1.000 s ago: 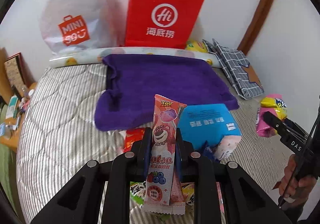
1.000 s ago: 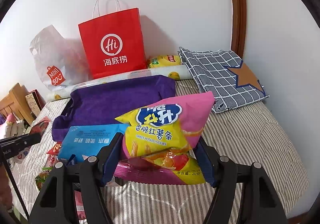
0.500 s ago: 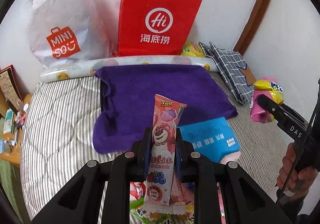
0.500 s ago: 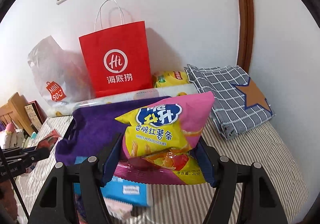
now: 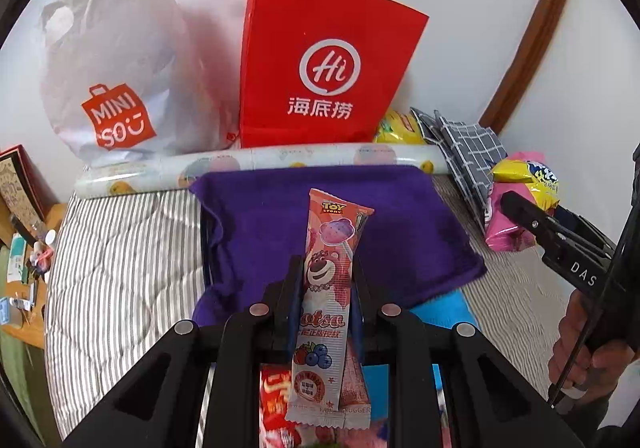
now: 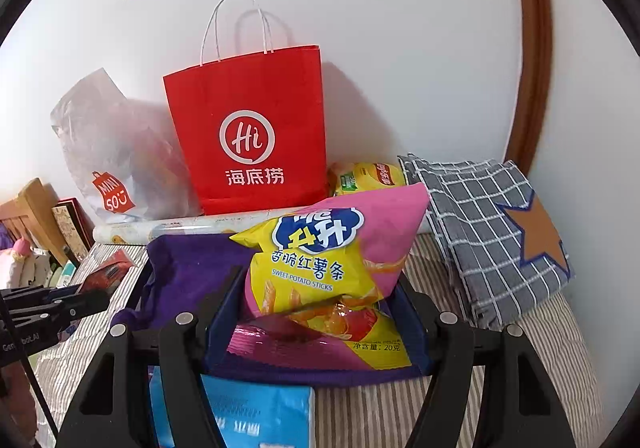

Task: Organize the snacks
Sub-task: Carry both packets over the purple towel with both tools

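- The left claw was clamped on the tall, narrow pink Lotso-bear snack sachet, holding it upright between the two pads; the grip looked the same as a second before.
- The right claw was clamped on the puffy yellow-and-pink bag of sweet potato sticks, likewise unchanged in its hold.
- What had changed was the view: the red paper carrier bag with white rope handles loomed larger and nearer in both wrist views than a second before, and the blue snack box on the striped bed had slipped to the near edge of the frame.
- The purple towel lay just beneath and ahead of both held packets.
- In the left view the right claw with its packet sat at the far right, level with the towel's edge.
- This suggested both snacks were being carried together away from the loose pile at the near end and toward the far end of the bed; whether the towel or the red bag was the target could not be told.
- Neither packet had been set down yet.
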Available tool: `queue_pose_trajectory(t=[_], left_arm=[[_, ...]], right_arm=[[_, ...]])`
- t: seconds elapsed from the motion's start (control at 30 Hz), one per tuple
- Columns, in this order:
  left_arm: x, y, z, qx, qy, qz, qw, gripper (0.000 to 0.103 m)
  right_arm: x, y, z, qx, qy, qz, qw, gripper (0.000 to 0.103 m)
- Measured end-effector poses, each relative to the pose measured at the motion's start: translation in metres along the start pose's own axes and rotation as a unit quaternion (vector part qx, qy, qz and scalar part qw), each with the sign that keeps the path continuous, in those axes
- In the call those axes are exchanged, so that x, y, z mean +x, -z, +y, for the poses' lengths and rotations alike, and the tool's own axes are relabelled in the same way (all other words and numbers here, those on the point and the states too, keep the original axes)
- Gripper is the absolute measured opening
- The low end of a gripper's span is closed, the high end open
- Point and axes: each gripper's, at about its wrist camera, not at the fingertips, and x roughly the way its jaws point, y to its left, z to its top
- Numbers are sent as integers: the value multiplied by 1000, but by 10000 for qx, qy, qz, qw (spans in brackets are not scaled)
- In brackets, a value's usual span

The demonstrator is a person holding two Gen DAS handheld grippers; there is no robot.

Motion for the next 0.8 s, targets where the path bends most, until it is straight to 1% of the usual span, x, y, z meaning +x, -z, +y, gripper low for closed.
queue_pose_trajectory(t=[0.47,0.67,0.8], left_arm=[[39,-53,4,16,-32,59,10000,21],[59,-69,9,12,-65,103,9999,21],[71,-73,13,-16,-100,101,9999,21]], right_arm=[[55,-28,-8,20,-15,94,10000,68],[81,-34,-10,33,-92,262,9996,67],[95,-30,-14,23,-153,421,9990,68]])
